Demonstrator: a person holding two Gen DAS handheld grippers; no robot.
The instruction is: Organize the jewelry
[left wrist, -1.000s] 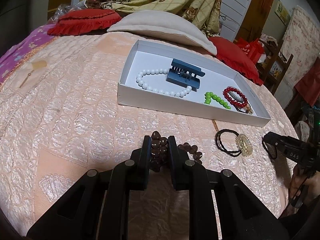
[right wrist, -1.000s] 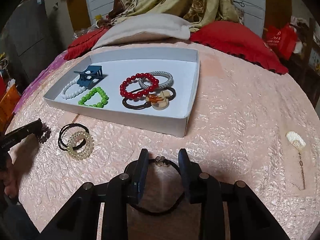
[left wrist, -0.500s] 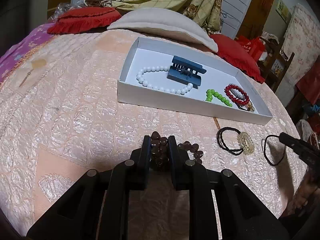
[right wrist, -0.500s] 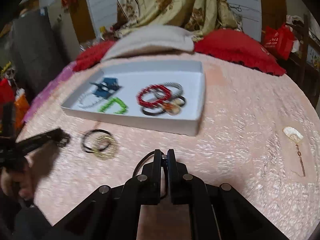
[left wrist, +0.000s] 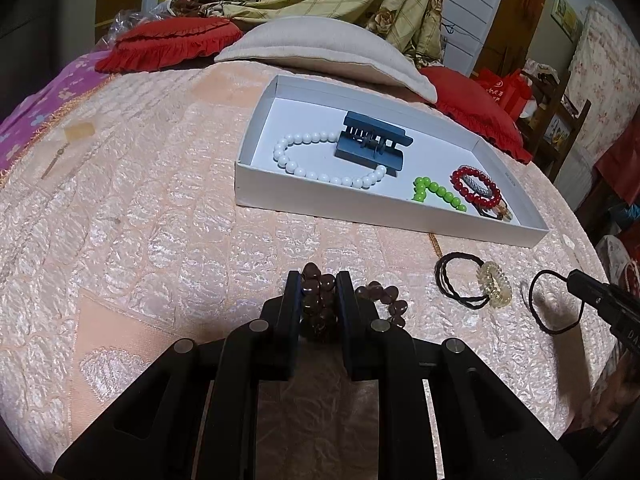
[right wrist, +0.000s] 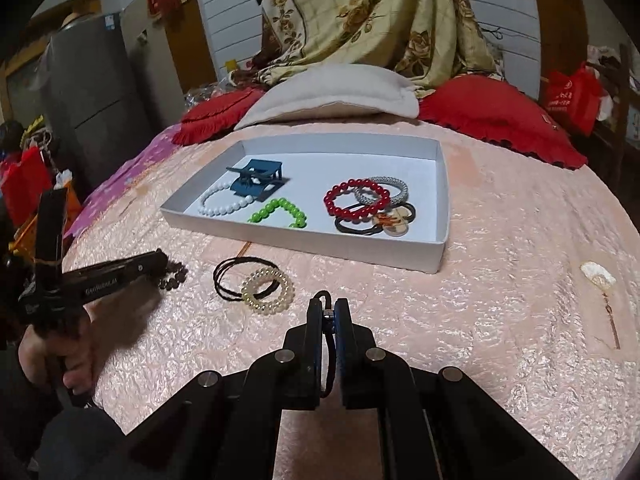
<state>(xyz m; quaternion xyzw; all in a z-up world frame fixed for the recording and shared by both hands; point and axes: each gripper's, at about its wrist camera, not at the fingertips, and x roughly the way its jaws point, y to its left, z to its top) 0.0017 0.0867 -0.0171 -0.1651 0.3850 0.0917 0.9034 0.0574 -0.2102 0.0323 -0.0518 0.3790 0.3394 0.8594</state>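
Since a second ago: right gripper [right wrist: 328,314] clamped fully onto black hair tie [right wrist: 329,364], lifted off bedspread [right wrist: 500,280]. Left gripper [left wrist: 319,298] unmoved, nearly closed, pinching brown bead bracelet [left wrist: 316,300] on the cover. Next, presumably: carry both to white tray [right wrist: 443,184].

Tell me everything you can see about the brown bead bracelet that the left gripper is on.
The brown bead bracelet is a string of dark, glossy reddish-brown beads, rounded and slightly irregular. It lies bunched on the pink quilted bedspread, in front of the white tray and outside it. The left gripper is closed on one clump of beads, which sits between its fingers; the rest of the strand trails out to the right onto the cover. Its clasp or cord cannot be made out.
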